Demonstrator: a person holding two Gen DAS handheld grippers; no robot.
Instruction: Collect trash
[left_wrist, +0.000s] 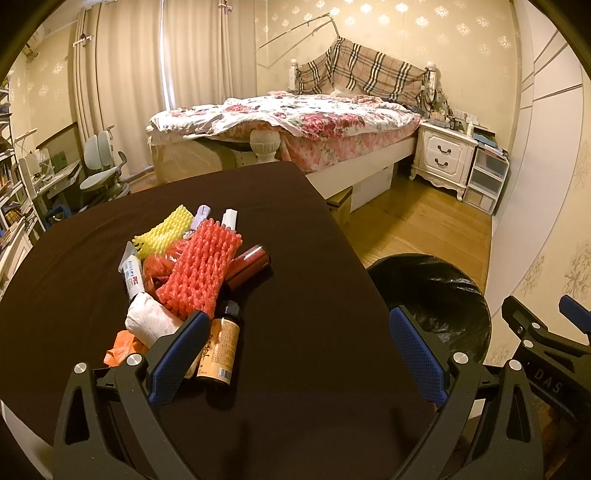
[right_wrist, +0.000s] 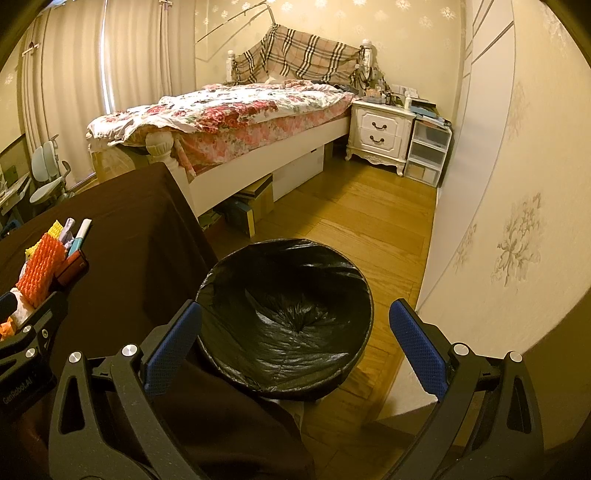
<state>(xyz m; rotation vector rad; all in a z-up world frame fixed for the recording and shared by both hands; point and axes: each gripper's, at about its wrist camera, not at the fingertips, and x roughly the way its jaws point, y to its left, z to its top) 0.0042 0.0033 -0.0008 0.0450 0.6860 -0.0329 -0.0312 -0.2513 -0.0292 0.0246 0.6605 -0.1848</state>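
Note:
A heap of trash lies on the dark brown tablecloth (left_wrist: 303, 258): a red foam net (left_wrist: 201, 269), a yellow foam net (left_wrist: 162, 232), a dark red can (left_wrist: 249, 262), an amber bottle with a black cap (left_wrist: 221, 345), a white tube (left_wrist: 132, 275), crumpled white paper (left_wrist: 151, 321) and an orange scrap (left_wrist: 123, 349). My left gripper (left_wrist: 297, 354) stands open just right of the heap, its left finger (left_wrist: 181, 354) beside the bottle, nothing between the fingers. My right gripper (right_wrist: 295, 350) is open over the black-lined bin (right_wrist: 284, 314), holding nothing. The bin looks empty.
The bin (left_wrist: 436, 299) stands on the wooden floor (right_wrist: 369, 229) by the table's right edge. A bed with a floral quilt (left_wrist: 288, 118) fills the back, a white nightstand (left_wrist: 443, 151) beside it. A desk chair (left_wrist: 103, 166) is at the left, a wall (right_wrist: 517, 184) at the right.

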